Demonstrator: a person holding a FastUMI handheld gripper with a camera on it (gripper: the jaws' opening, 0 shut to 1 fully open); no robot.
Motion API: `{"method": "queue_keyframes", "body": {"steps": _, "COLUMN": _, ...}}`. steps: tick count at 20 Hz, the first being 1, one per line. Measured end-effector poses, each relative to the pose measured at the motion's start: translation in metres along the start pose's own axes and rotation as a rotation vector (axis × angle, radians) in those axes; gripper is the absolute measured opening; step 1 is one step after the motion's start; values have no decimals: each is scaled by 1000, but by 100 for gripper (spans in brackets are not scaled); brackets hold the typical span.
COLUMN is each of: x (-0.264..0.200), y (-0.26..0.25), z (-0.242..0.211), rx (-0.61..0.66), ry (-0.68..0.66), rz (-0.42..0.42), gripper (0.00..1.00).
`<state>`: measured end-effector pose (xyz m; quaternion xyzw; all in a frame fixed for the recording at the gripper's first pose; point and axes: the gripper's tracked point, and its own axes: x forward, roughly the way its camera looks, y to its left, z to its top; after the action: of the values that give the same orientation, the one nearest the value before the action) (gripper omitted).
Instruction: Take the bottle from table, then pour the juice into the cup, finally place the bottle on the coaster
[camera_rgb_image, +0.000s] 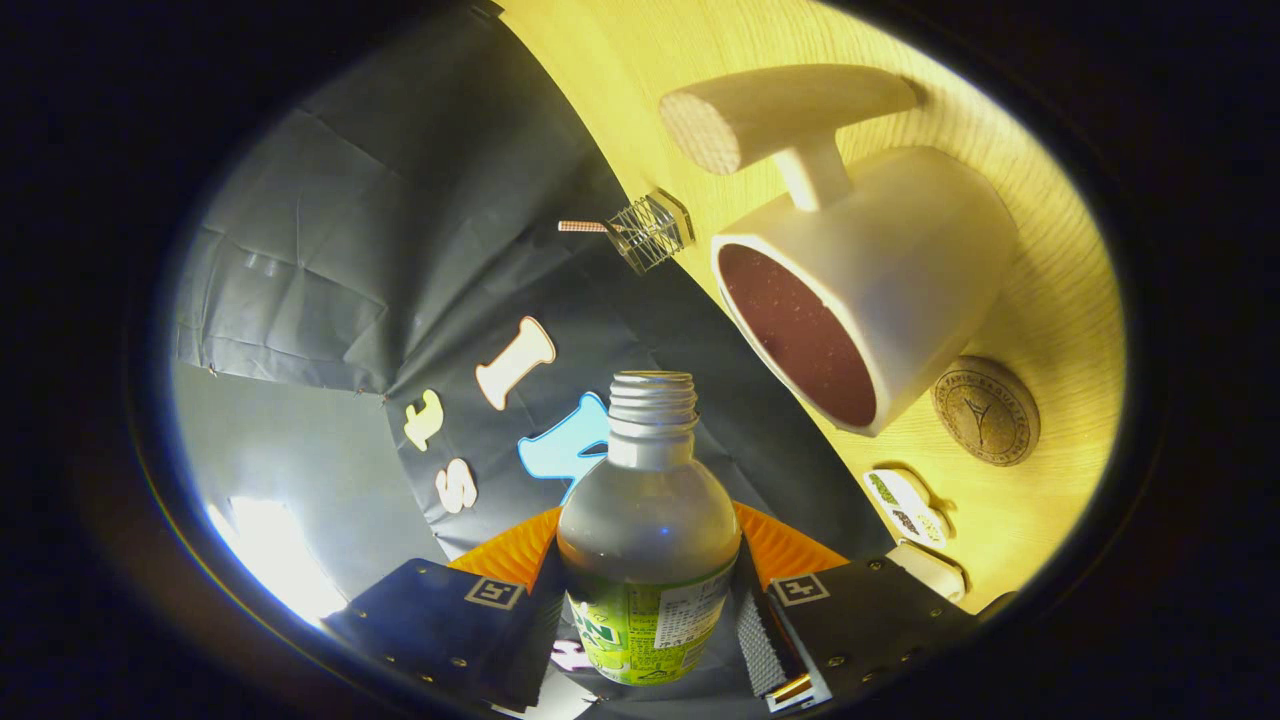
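Observation:
My gripper (648, 590) is shut on a clear plastic bottle (648, 530) with a green label; both fingers press on its sides. The bottle's cap is off and its threaded neck (652, 400) points forward. The view is rolled far over, so the wooden table (1060, 300) stands to the right. A white cup (880, 280) with a long thick handle (790, 110) and a dark speckled inside stands on the table, beyond and to the right of the bottle's mouth. A round cork coaster (985, 410) lies on the table close beside the cup.
A small wire rack (650, 232) with a thin stick stands at the table's far edge by the black cloth wall. A small white printed item (905, 505) and another white piece (930, 568) lie on the table near my right finger.

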<state>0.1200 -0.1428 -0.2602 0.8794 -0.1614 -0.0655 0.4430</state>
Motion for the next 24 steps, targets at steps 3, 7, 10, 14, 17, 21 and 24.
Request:
{"method": "queue_keyframes", "body": {"steps": 3, "x": 2, "y": 1, "z": 2, "rx": -7, "ry": -5, "rz": 11, "gripper": 75}}
{"method": "queue_keyframes", "body": {"steps": 7, "x": 2, "y": -6, "z": -1, "rx": -58, "ry": 18, "rz": 5, "gripper": 75}}
{"method": "queue_keyframes", "body": {"steps": 10, "x": 0, "y": -11, "z": -3, "rx": -99, "ry": 33, "rz": -13, "gripper": 75}}
{"method": "queue_keyframes", "body": {"steps": 14, "x": -6, "y": -19, "z": 1, "rx": -222, "ry": 54, "rz": -37, "gripper": 75}}
{"method": "queue_keyframes", "body": {"steps": 17, "x": -13, "y": -31, "z": 5, "rx": -398, "ry": 77, "rz": -77, "gripper": 75}}
{"method": "queue_keyframes", "body": {"steps": 21, "x": -16, "y": -42, "z": 1, "rx": -697, "ry": 152, "rz": -103, "gripper": 75}}
{"method": "queue_keyframes", "body": {"steps": 24, "x": -19, "y": -48, "z": -2, "rx": -977, "ry": 201, "rz": -140, "gripper": 75}}
